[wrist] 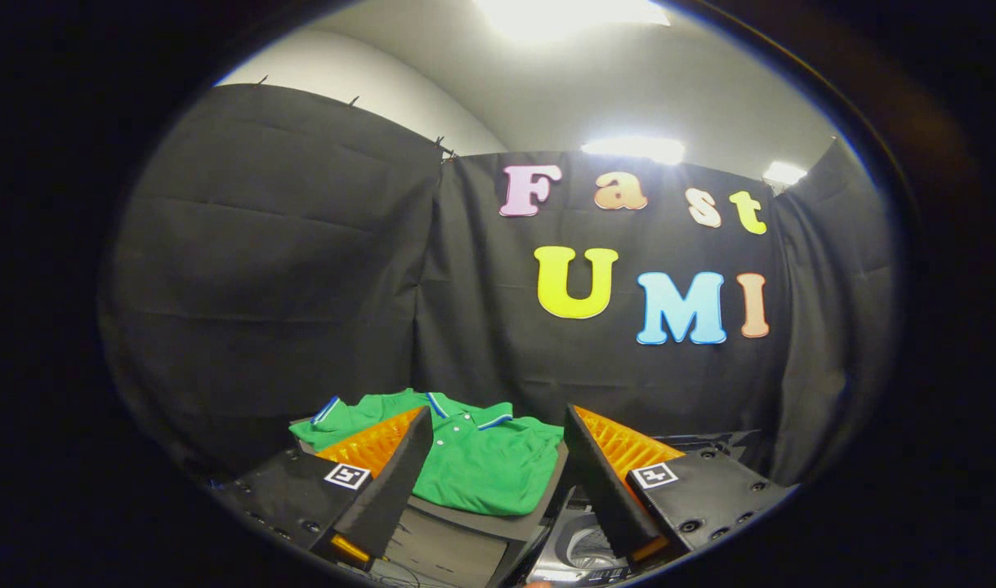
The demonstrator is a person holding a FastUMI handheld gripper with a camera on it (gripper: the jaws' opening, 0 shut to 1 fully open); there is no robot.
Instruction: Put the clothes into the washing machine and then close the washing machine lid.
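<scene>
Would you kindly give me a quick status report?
Gripper open, holding nothing. Green shirt folded on a grey surface just ahead, between fingers. Nothing in the way.

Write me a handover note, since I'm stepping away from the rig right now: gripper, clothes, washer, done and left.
Gripper: open, holding nothing, fingers spread either side of the green shirt.
Shirt: lies folded on a grey surface just ahead of the fingers, untouched.
Washing machine: partly seen low by the right finger; whether the lid is open, I cannot tell.
Done: nothing yet.
Left: grasp shirt, put it in the machine, close lid.
</scene>
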